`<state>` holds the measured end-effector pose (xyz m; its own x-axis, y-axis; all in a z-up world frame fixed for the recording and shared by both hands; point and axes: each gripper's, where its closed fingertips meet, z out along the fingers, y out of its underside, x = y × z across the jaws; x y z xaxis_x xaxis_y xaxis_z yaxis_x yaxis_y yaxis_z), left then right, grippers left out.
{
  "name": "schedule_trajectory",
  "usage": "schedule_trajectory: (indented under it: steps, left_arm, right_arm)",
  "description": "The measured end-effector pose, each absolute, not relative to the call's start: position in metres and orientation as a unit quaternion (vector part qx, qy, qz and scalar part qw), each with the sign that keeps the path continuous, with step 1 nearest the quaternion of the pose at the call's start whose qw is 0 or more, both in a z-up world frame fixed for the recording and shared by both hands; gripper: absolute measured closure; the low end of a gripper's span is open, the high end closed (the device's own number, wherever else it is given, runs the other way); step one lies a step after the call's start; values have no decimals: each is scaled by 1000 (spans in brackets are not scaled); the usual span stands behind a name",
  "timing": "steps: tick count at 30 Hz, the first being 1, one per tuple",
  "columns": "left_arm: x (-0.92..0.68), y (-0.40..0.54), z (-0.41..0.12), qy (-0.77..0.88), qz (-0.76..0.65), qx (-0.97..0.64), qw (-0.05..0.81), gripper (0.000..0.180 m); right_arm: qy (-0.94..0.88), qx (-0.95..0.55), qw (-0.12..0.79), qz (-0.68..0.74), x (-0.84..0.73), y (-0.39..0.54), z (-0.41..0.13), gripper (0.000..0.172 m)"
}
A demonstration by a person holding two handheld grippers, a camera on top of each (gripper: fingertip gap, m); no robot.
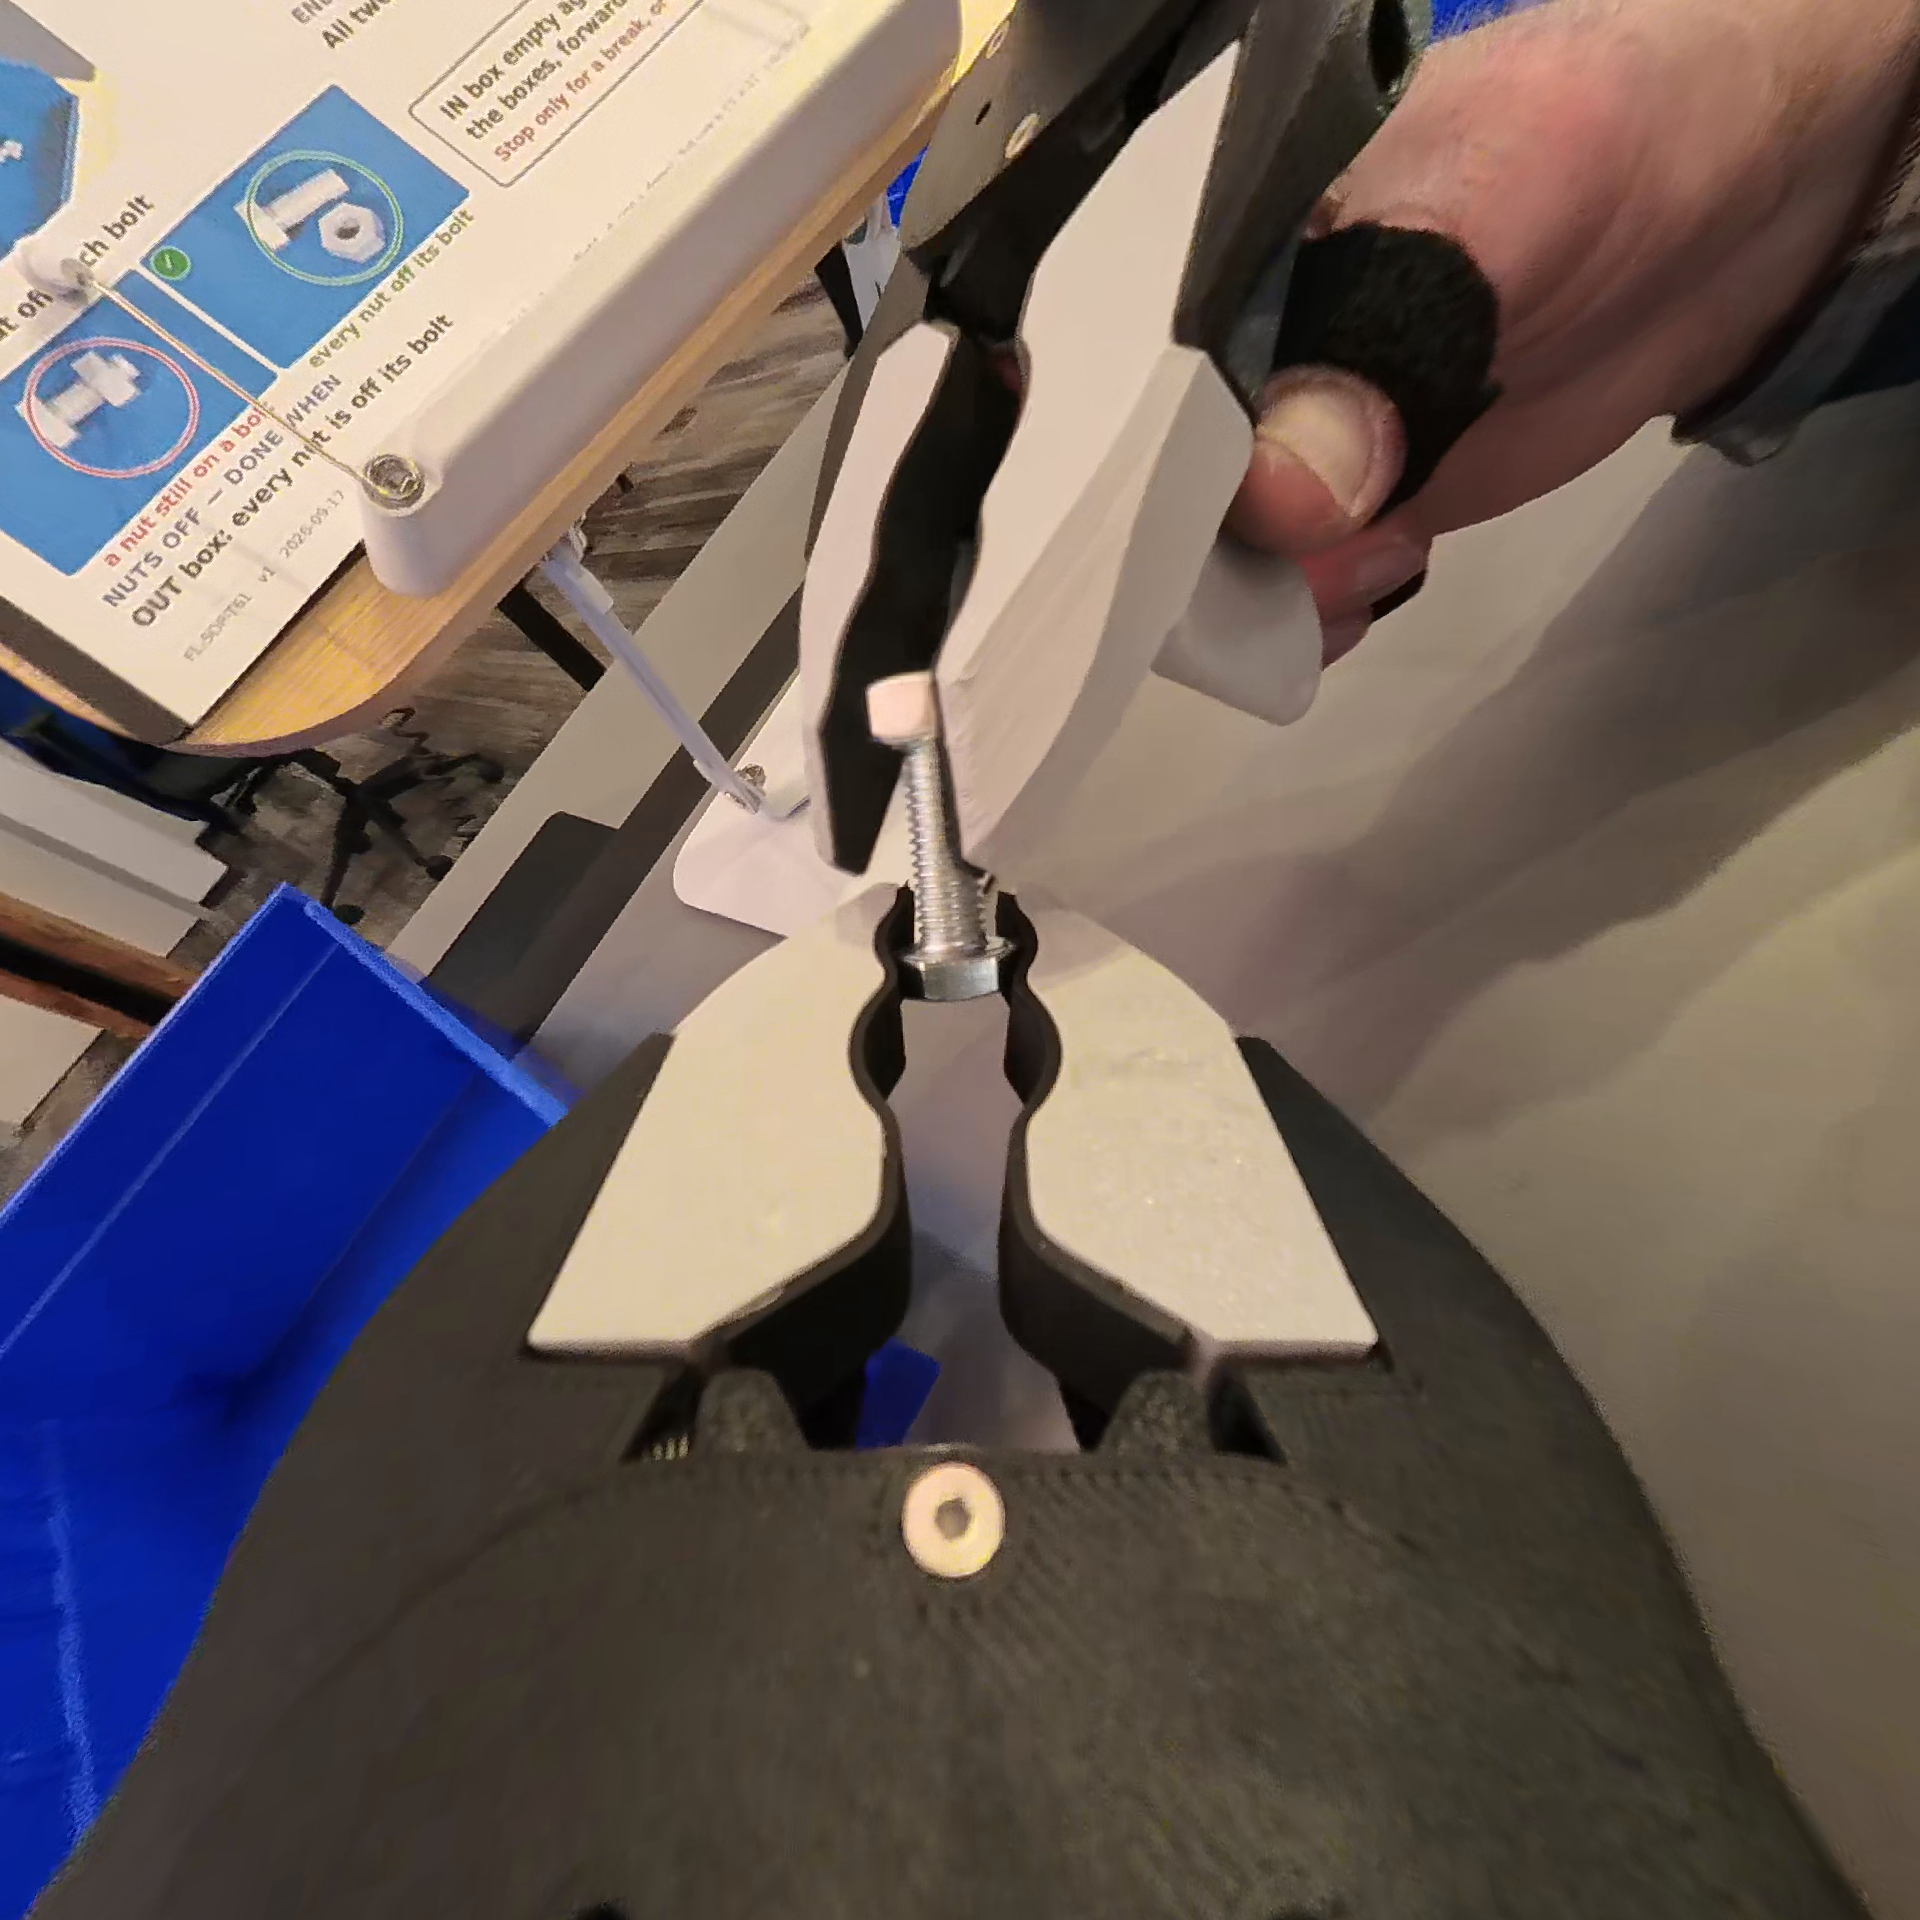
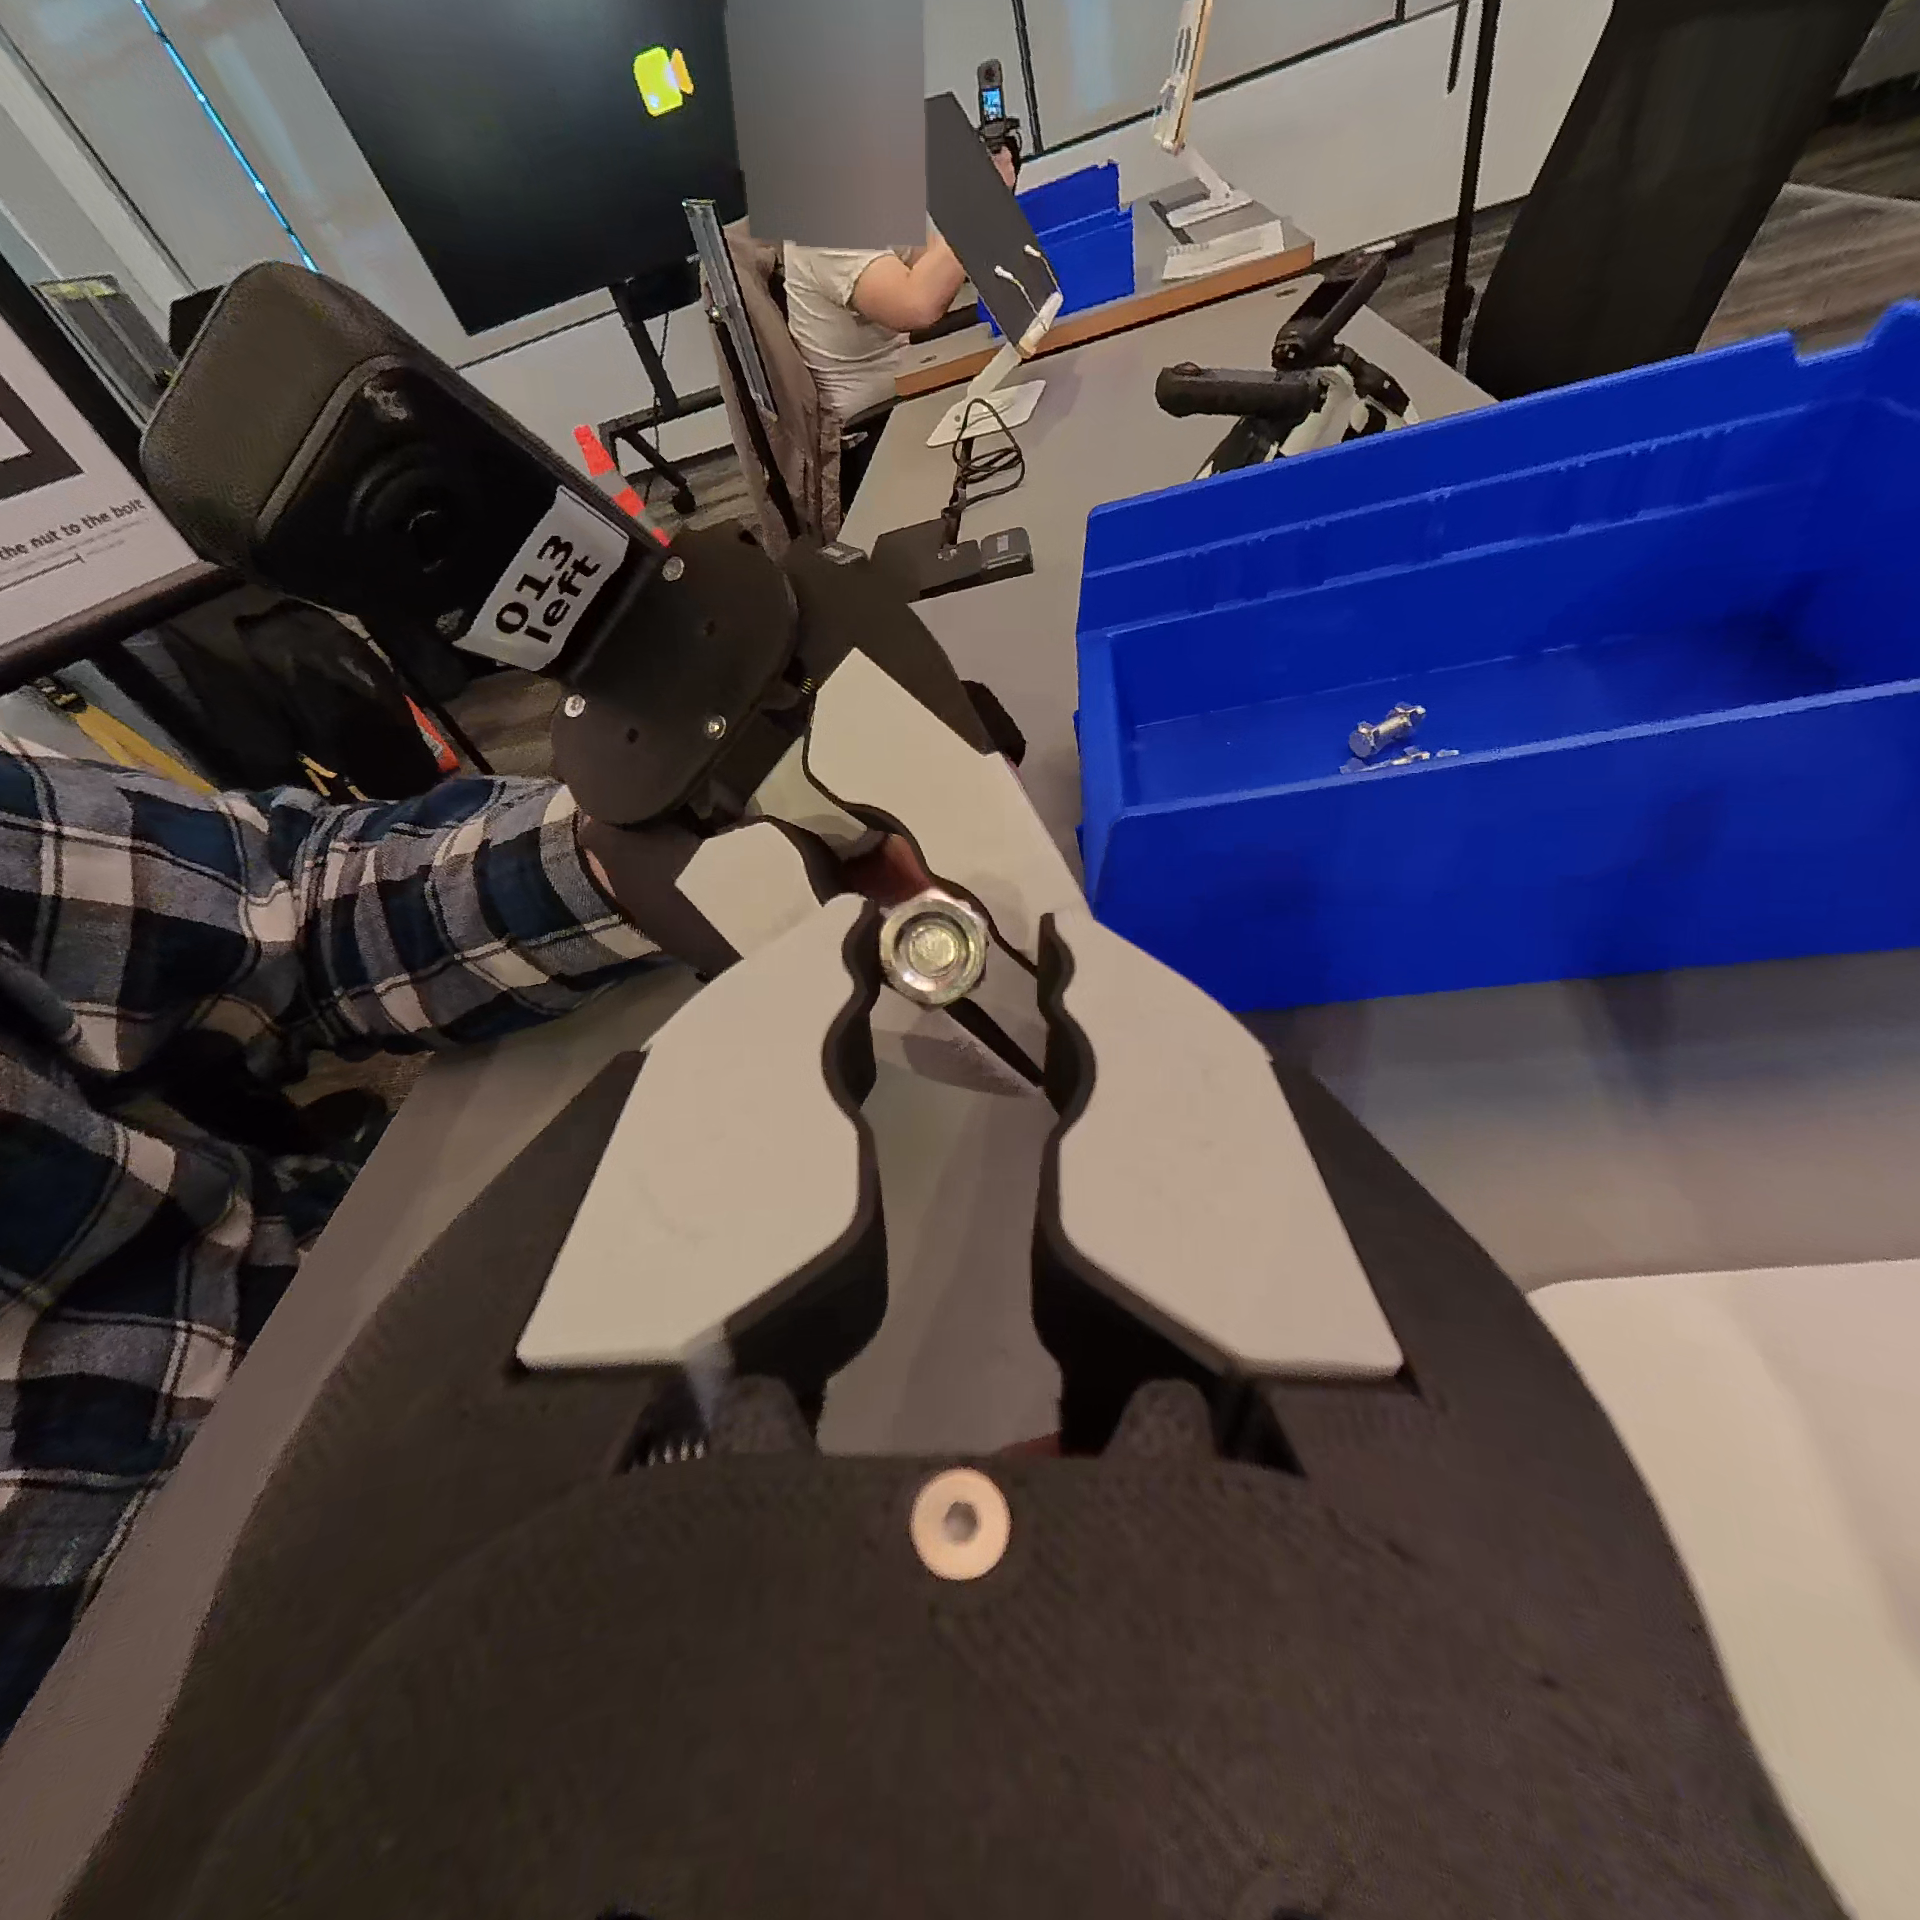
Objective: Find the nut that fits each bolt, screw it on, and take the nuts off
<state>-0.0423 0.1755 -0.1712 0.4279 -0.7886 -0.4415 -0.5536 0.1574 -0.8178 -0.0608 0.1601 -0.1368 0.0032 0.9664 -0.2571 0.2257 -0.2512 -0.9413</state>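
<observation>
Bolt (image 1: 932, 821), small, rigid, slick steel, sits clamped by its hex head in the left gripper (image 1: 951, 935), shank reaching between the right gripper's (image 2: 954, 920) parted fingers; grip flats, not threads.

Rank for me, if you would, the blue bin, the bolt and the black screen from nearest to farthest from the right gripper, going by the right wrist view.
1. The bolt, in between the fingertips of the right gripper.
2. The blue bin, on the table ahead and to the right.
3. The black screen, far back at the upper left.
</observation>
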Motion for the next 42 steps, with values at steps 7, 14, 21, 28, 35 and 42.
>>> schedule_trajectory:
  steps: [7,14,21,28,35,42]
  left_arm:
    - [-41,172,-174,531,-127,-643,537,166]
    - [-33,156,-172,531,-231,-644,500,166]
    - [-22,129,-167,516,-390,-631,428,166]
    - [-12,108,-157,489,-531,-581,376,166]
    - [-9,92,-150,478,-607,-543,328,166]
    - [-10,92,-148,473,-615,-537,331,166]
  right_arm:
    - [-514,-588,368,505,-61,154,-137,152]
    - [-563,-553,374,486,-59,143,-133,153]
    - [-630,-507,373,455,-53,127,-131,153]
    - [-686,-463,377,416,-45,115,-130,152]
    - [-727,-417,388,384,-40,104,-130,152]
    - [-722,-417,389,390,-41,104,-128,152]
